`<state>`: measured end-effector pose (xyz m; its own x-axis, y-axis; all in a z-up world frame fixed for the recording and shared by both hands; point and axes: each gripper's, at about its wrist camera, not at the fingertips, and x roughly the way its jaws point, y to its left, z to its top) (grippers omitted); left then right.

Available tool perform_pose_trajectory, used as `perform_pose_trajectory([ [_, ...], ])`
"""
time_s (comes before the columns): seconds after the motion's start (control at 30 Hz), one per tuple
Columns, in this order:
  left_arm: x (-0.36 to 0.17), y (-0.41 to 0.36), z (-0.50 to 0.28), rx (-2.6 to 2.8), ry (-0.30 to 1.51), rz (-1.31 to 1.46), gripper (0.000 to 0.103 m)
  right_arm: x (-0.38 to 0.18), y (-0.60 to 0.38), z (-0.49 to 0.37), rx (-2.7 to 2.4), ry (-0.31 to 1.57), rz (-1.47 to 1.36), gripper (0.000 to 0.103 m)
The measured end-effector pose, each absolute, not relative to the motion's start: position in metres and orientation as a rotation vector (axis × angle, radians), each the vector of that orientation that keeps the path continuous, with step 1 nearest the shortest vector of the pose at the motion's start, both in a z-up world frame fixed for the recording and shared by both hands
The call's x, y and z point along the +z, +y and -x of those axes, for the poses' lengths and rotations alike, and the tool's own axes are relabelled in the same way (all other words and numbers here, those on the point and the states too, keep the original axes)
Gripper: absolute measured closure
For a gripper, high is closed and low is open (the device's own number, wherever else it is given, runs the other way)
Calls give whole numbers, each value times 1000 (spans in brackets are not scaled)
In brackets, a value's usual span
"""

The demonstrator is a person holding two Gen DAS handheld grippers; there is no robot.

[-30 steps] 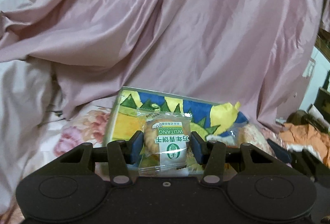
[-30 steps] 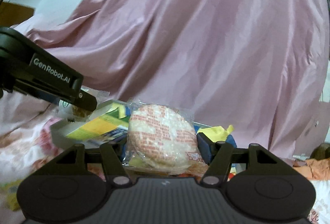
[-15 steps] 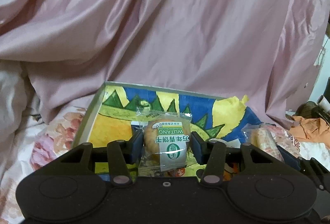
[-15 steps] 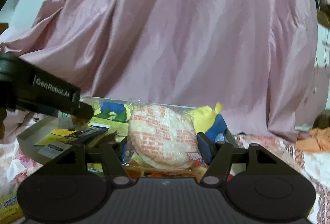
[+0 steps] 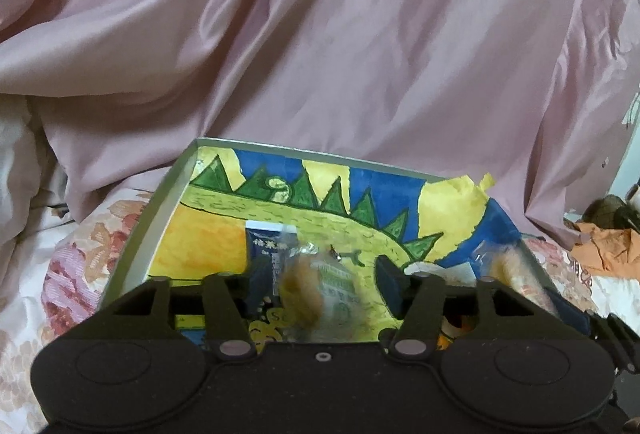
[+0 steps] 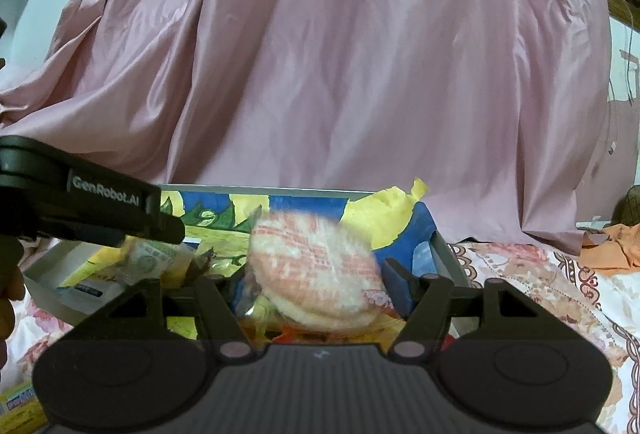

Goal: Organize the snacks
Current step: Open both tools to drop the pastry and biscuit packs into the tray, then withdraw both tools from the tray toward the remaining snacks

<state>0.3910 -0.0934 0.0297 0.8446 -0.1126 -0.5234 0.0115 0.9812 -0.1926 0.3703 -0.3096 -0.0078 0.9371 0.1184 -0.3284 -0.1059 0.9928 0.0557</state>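
A shallow box (image 5: 160, 206) with a grey rim and a painted yellow, green and blue floor lies on the bed. My left gripper (image 5: 320, 288) is open over it. The green-labelled cookie packet (image 5: 316, 290) is a blur between the parted fingers, loose from both pads. A dark blue packet (image 5: 260, 254) lies on the box floor. My right gripper (image 6: 316, 290) hangs over the right part of the box (image 6: 280, 190), open. The round rice cracker packet (image 6: 316, 270) is blurred, with a gap to the right pad. One finger of the left gripper (image 6: 160, 230) crosses the right wrist view above the cookie packet (image 6: 148, 258).
A pink satin cloth (image 5: 320, 54) rises right behind the box. Floral bedding (image 5: 80, 262) surrounds it. An orange cloth (image 5: 600, 250) is heaped at the far right. A small yellow and blue carton (image 6: 16, 406) lies at the lower left, and a hand (image 6: 8, 298) shows at the left edge.
Both grippers moved forward over the box. The left fingers spread and let the cookie packet go; it is falling. The rice cracker has also come loose and is blurred.
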Motion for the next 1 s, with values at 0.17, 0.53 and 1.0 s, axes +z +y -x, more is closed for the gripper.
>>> perform_pose_trajectory([
  [0.17, 39, -89, -385, -53, 545, 214, 15, -6, -311, -366, 106, 325, -34, 16],
  [0.53, 71, -81, -345, -29, 466, 217, 1, 19, -312, -335, 109, 252, -30, 0],
  [1.0, 103, -64, -269, -11, 403, 189, 1, 56, -305, -276, 100, 196, -12, 0],
])
